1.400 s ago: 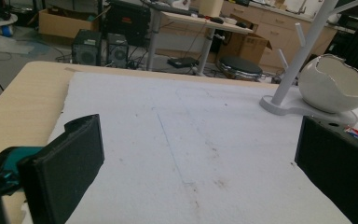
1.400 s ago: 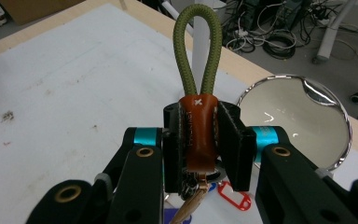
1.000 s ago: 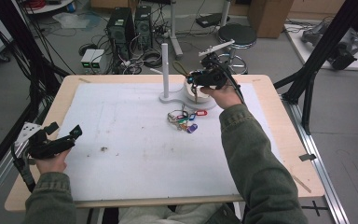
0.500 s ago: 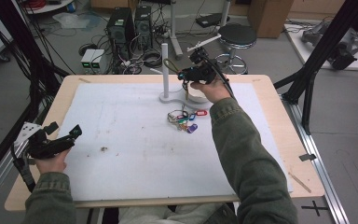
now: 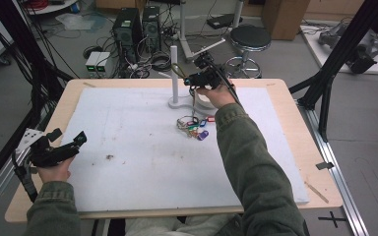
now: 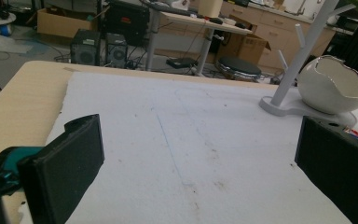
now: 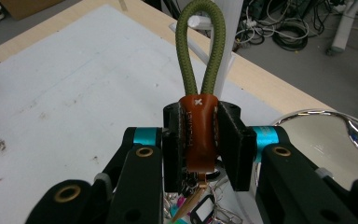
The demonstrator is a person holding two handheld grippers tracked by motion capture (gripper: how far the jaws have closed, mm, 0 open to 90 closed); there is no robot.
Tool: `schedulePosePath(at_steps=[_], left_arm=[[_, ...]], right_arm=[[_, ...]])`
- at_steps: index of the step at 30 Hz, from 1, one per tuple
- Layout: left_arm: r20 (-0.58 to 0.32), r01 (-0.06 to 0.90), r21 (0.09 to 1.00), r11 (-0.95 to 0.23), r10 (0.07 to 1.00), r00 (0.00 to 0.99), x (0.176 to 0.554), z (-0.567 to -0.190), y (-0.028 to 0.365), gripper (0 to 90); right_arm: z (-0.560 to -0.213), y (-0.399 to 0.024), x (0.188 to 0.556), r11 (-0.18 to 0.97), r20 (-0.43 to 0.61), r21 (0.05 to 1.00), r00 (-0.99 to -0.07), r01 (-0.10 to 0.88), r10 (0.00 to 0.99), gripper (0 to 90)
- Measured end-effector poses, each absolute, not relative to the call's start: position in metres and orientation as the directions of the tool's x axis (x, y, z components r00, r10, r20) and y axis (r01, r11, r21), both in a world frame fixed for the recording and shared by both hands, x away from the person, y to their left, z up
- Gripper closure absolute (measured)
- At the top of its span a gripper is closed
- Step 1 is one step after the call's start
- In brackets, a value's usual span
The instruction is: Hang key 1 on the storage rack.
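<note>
My right gripper (image 5: 191, 78) is shut on a brown leather tag (image 7: 198, 133) whose green rope loop (image 7: 200, 42) sticks up past the jaws. In the high view the green rope loop (image 5: 177, 69) sits beside the top of a white peg stand (image 5: 174, 69). A brass piece (image 7: 189, 203) hangs under the tag. A bunch of keys with coloured tags (image 5: 192, 127) lies on the white mat (image 5: 128, 147) below the hand. My left gripper (image 5: 59, 150) rests near the table's front left, open, with nothing between the jaws in the left gripper view (image 6: 196, 172).
The stand's base carries a white egg-shaped bowl (image 6: 333, 86), close under my right hand (image 5: 211, 93). Pegs stick out from the white stand post (image 6: 303, 51). The wooden table edge (image 5: 39, 132) frames the mat. Computers, cables and a stool (image 5: 248, 37) stand beyond the far edge.
My right gripper has moved left and slightly down with the tag, bringing the green loop up to the stand's post. The left gripper and the key bunch have stayed put.
</note>
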State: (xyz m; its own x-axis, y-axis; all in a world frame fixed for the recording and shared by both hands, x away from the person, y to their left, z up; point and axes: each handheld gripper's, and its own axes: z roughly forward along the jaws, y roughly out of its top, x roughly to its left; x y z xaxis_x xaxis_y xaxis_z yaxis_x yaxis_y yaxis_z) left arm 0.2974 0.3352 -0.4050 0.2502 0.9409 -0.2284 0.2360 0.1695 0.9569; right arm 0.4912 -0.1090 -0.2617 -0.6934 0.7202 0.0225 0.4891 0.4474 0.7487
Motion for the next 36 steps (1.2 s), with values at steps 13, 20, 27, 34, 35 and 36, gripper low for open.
schedulePosePath(at_steps=[13, 20, 27, 34, 35, 36], left_arm=[[-0.226, 0.239, 0.957, 0.166, 0.941, 0.250, 0.297, -0.405, 0.336, 1.7], [-0.226, 0.237, 0.957, 0.167, 0.942, 0.249, 0.297, -0.405, 0.335, 1.7], [-0.220, 0.242, 0.957, 0.158, 0.942, 0.252, 0.297, -0.405, 0.334, 1.7], [-0.220, 0.242, 0.957, 0.159, 0.942, 0.252, 0.297, -0.405, 0.335, 1.7], [-0.221, 0.243, 0.957, 0.160, 0.942, 0.252, 0.297, -0.405, 0.335, 1.7], [-0.223, 0.242, 0.957, 0.161, 0.942, 0.252, 0.298, -0.405, 0.335, 1.7]], right_arm=[[-0.276, -0.101, 0.503, 0.460, 0.017, 0.718, -0.673, 0.523, 0.739, 71.3], [-0.281, -0.102, 0.506, 0.444, 0.040, 0.712, -0.663, 0.543, 0.748, 61.4], [-0.285, -0.107, 0.505, 0.434, 0.028, 0.696, -0.625, 0.572, 0.780, 40.9], [-0.282, -0.110, 0.503, 0.422, 0.049, 0.693, -0.622, 0.585, 0.781, 23.6], [-0.282, -0.110, 0.503, 0.424, 0.052, 0.689, -0.624, 0.587, 0.780, 20.6], [-0.282, -0.110, 0.502, 0.431, 0.049, 0.688, -0.629, 0.585, 0.776, 20.1]])
